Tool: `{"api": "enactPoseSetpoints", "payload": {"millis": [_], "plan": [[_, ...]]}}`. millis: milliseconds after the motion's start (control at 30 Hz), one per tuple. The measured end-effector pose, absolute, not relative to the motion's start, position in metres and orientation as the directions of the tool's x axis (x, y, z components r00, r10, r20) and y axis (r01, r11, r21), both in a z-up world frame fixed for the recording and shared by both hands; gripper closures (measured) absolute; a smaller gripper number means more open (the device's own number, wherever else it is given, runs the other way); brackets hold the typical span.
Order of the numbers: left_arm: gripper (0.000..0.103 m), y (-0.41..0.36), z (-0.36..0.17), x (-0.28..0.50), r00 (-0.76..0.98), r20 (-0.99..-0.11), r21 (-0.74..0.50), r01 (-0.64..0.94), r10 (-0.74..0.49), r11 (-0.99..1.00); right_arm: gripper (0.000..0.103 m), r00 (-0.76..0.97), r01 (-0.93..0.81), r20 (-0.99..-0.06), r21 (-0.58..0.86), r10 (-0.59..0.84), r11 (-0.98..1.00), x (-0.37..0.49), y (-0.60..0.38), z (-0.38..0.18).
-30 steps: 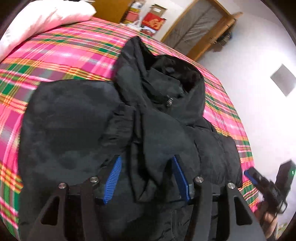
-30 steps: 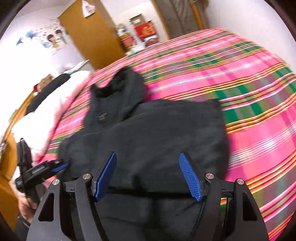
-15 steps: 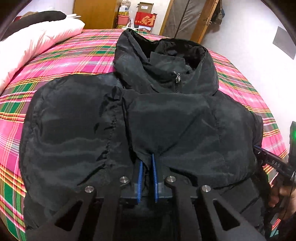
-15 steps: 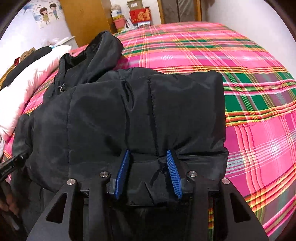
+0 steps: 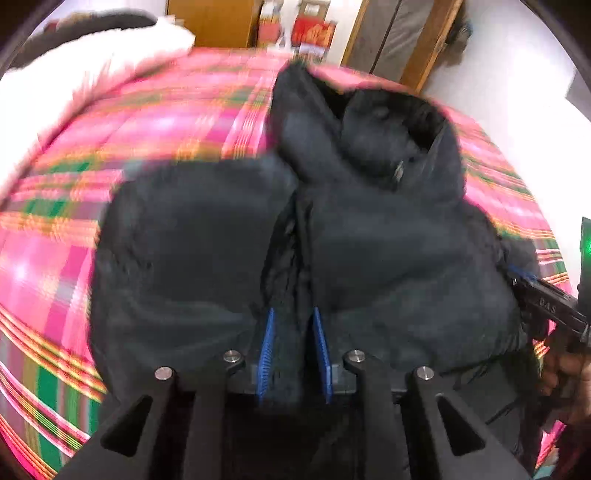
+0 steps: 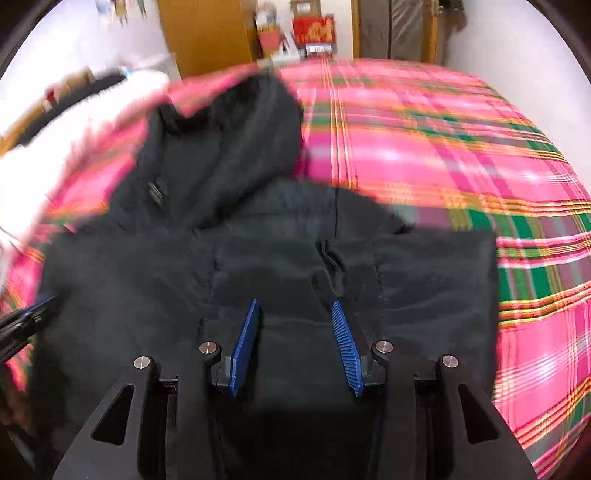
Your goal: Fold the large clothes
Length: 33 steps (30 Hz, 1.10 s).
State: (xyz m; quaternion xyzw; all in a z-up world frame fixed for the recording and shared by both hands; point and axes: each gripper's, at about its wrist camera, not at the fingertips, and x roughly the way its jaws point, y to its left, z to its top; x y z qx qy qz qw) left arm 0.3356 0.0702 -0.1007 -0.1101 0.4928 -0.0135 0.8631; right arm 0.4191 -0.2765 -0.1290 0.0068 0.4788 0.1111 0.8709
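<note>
A black hooded puffer jacket (image 5: pixel 229 243) lies on the pink plaid bed, hood toward the far end; it also shows in the right wrist view (image 6: pixel 280 240). My left gripper (image 5: pixel 293 317) is shut on a bunch of the jacket's near edge, fabric pinched between the blue pads. My right gripper (image 6: pixel 293 310) is shut on the jacket's near edge too, with thick fabric filling the gap between its pads. The right gripper also shows at the right edge of the left wrist view (image 5: pixel 546 299). Both views are motion-blurred.
The pink, green and orange plaid bedspread (image 6: pixel 461 140) covers the bed. A white pillow (image 5: pixel 74 74) lies at the far left. A wooden door (image 6: pixel 207 33), boxes (image 6: pixel 314 29) and a white wall (image 5: pixel 517 66) stand beyond the bed.
Both grippers closed on the jacket's near edge about half a second ago. Now both are moving with the fabric; the views are blurred and the jacket's lower part has shifted.
</note>
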Motion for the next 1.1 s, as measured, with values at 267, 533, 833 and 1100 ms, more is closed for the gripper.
{"api": "enactPoseSetpoints", "payload": {"millis": [267,533,833,1100], "plan": [[0.080,0.081,-0.057,0.323,0.651,-0.752,-0.243,-0.121,-0.108,0.962,0.060,0.523,-0.217,-0.821,0.131,0.228,0.967,0.396,-0.286,-0.109],[0.080,0.091,-0.078,0.337,0.603,-0.795,-0.197,-0.155,-0.065,0.968,0.060,0.631,-0.148,-0.750,0.133,0.198,0.980,0.364,-0.333,-0.074],[0.080,0.080,-0.108,0.341,0.564,-0.825,-0.098,-0.116,-0.016,0.988,0.060,0.544,-0.096,-0.826,0.110,0.145,0.989,0.375,-0.340,-0.133],[0.080,0.089,-0.091,0.331,0.581,-0.812,-0.147,-0.117,-0.052,0.982,0.060,0.540,-0.085,-0.830,0.113,0.141,0.990,0.369,-0.346,-0.116]]}}
